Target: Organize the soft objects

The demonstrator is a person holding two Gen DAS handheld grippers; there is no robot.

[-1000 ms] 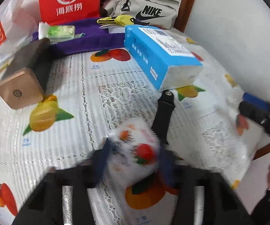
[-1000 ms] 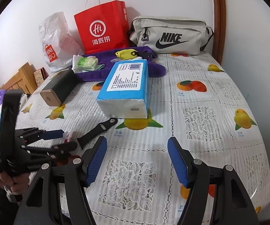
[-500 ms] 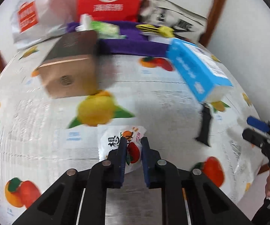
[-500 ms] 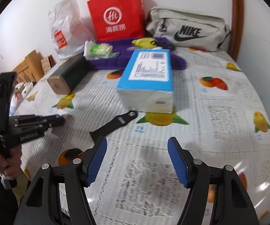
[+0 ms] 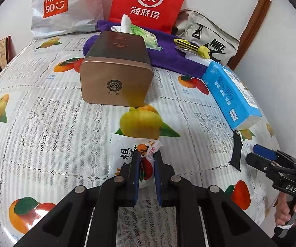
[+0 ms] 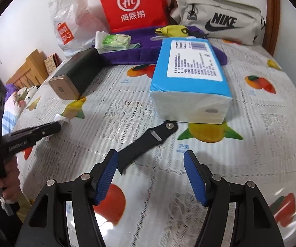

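My left gripper (image 5: pixel 146 158) is shut on a small white tissue pack (image 5: pixel 131 154) printed with fruit, held just over the tablecloth in front of a bronze tin box (image 5: pixel 116 76). The left gripper also shows in the right wrist view (image 6: pixel 54 126), with a corner of the pack (image 6: pixel 60 119) past its tip. My right gripper (image 6: pixel 150 168) is open and empty, low over the cloth just short of a black watch strap (image 6: pixel 148 144). A blue tissue pack (image 6: pixel 191 78) lies behind the strap. The right gripper shows at the right of the left wrist view (image 5: pixel 265 154).
At the back lie a purple towel (image 5: pixel 168 57) with a green tissue pack (image 6: pixel 116 41) and a yellow utility knife (image 5: pixel 193 47), a red paper bag (image 5: pixel 148 2), a Miniso plastic bag (image 5: pixel 61 6) and a grey Nike pouch (image 6: pixel 220 18). The fruit-print tablecloth (image 6: pixel 261 123) covers the table.
My left gripper closed on the small tissue pack and swung left toward the tin box. My right gripper moved forward and down toward the black strap, still open.
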